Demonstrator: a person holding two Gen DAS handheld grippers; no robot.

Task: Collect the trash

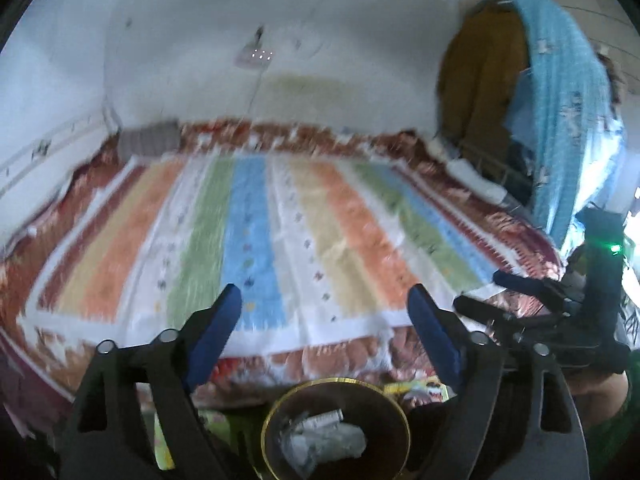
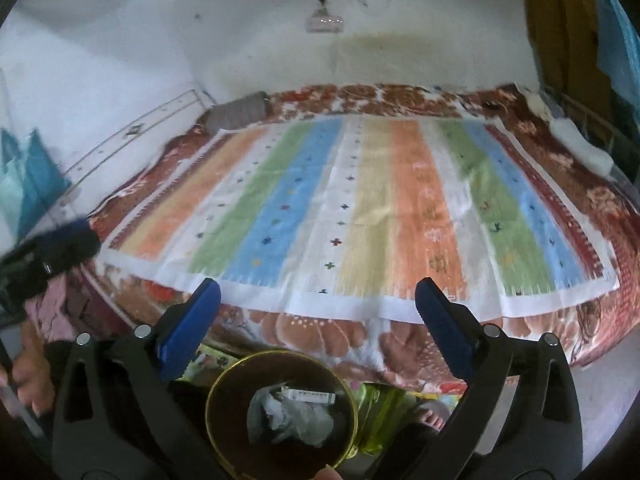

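A round dark bin with a gold rim point(image 1: 269, 420) point(image 2: 352, 400) stands on the floor below both grippers, in front of the bed. Inside lie crumpled grey-white plastic trash point(image 1: 324, 442) point(image 2: 290, 418) and a small white box point(image 1: 322, 418) point(image 2: 308, 395). My left gripper point(image 1: 326, 306) hangs above the bin with its blue-padded jaws wide apart and nothing between them. My right gripper point(image 2: 318, 296) is likewise open and empty above the bin. The right gripper also shows at the right of the left wrist view point(image 1: 480, 292), and the left gripper shows blurred at the left of the right wrist view point(image 2: 56, 248).
A bed with a striped multicolour sheet point(image 2: 360, 200) over a red floral blanket point(image 2: 328, 336) fills the view ahead. Colourful wrappers point(image 2: 376, 412) point(image 1: 420, 390) lie on the floor by the bin. Blue cloth point(image 1: 560, 120) hangs at the right; a white pillow point(image 2: 580, 144) sits at the bed's far right.
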